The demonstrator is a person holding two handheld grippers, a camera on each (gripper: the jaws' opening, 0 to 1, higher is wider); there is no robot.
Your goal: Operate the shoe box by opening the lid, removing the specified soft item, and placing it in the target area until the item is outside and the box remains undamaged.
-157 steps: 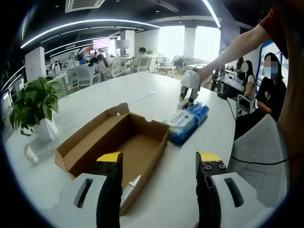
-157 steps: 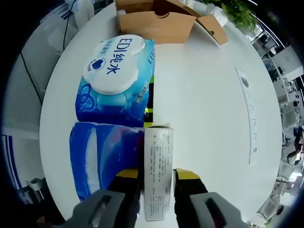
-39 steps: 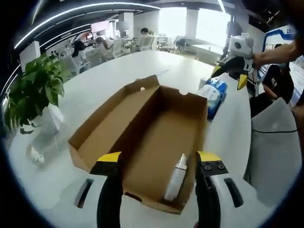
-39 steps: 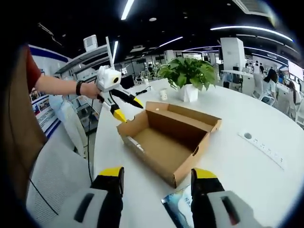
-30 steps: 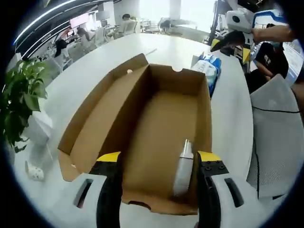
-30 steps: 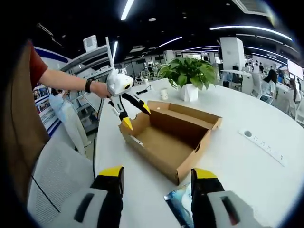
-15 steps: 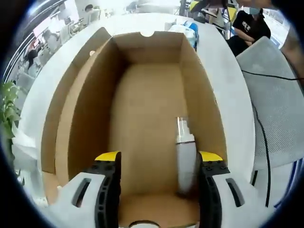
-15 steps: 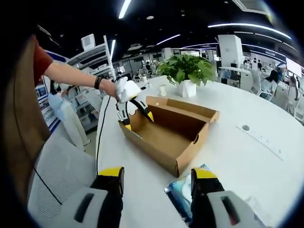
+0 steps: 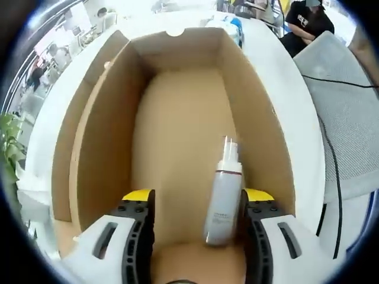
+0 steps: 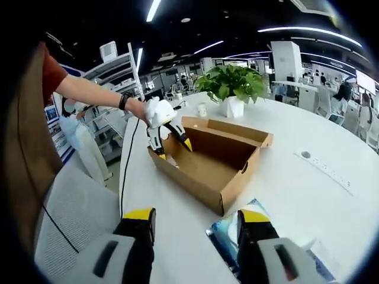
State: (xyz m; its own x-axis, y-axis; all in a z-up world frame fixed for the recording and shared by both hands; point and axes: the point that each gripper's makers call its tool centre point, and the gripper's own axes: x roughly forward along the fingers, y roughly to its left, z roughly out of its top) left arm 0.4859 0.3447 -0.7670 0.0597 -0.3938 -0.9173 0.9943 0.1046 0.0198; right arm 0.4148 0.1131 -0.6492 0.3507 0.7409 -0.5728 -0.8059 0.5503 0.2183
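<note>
The open cardboard shoe box [image 9: 106,136] lies under my left gripper [image 9: 198,222], whose open jaws reach down inside its near end. A white spray bottle [image 9: 224,189] lies on the box floor between the jaws, close to the right one. In the right gripper view the same box [image 10: 228,177] sits on the white table with the left gripper [image 10: 167,137] dipped into its far-left end, held by a hand. A blue soft wipes pack [image 10: 227,236] lies on the table under my open right gripper [image 10: 197,234]. The wipes pack [image 9: 232,26] also lies beyond the box's far end.
A potted plant [image 10: 234,86] stands behind the box. A power strip [image 10: 325,168] lies on the table [image 10: 296,195] to the right. A grey mesh chair [image 9: 349,118] stands by the table edge, and a seated person [image 9: 305,18] is behind it.
My left gripper has dropped lower into the box and shifted, so the bottle now lies between its jaws. The right gripper has barely moved.
</note>
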